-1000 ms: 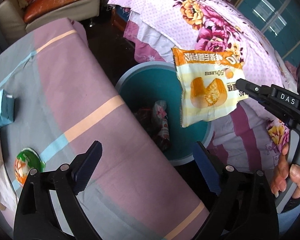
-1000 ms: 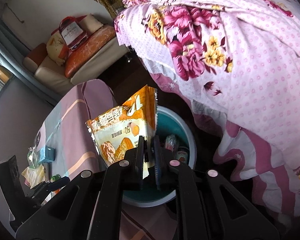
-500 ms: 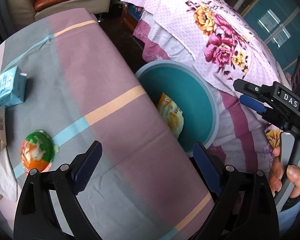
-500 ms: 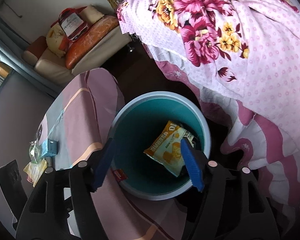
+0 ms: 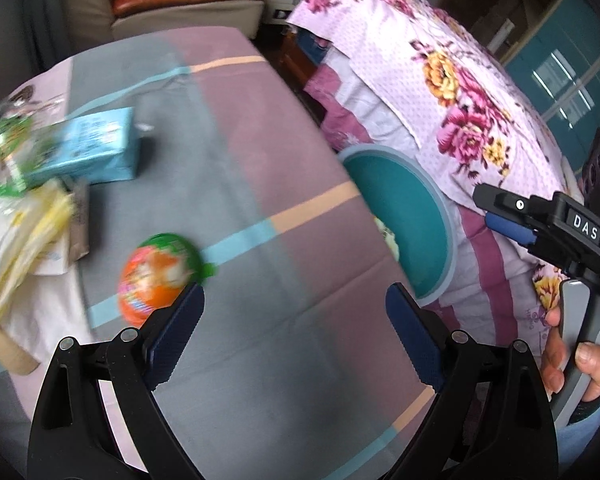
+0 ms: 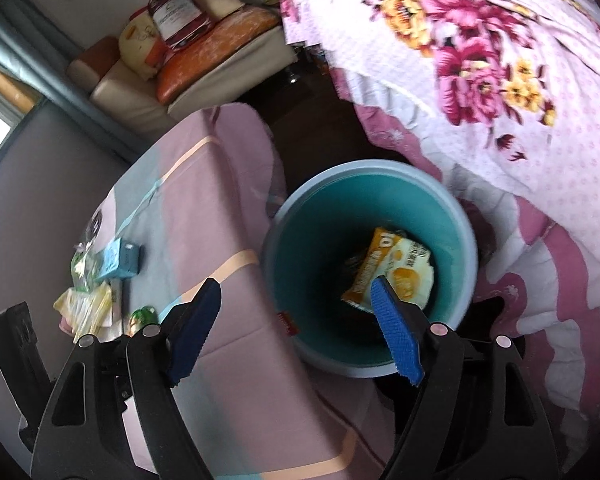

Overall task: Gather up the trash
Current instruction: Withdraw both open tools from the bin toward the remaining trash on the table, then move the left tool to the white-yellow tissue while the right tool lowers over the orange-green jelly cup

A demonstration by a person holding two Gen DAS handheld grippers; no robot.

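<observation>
The left gripper (image 5: 292, 334) hangs low over the cloth-covered counter (image 5: 260, 168), its fingers (image 5: 176, 330) spread wide with nothing between them, reaching up from the bottom of the left wrist view. Just above the left finger's tip lies an orange and green snack cup (image 5: 160, 268), blurred, near the centre left of the frame. Further toward the upper left sits a light blue carton (image 5: 88, 152), and at the left edge a heap of yellow and white wrappers (image 5: 16, 236) lies beside it. At the right edge of the same view the right gripper (image 5: 508, 216) juts in from the side, level and pointing left, with a hand (image 5: 576, 356) wrapped around its grey handle at the lower right. In the right wrist view the right gripper (image 6: 296, 328) tilts down over the teal trash bin (image 6: 460, 216), which stands on the floor between the counter and the floral bed (image 6: 500, 80). Its fingers (image 6: 396, 340) are wide apart and empty. The yellow snack wrapper (image 6: 396, 268) lies inside the bin, at centre right of the frame, just above the right finger's tip.
</observation>
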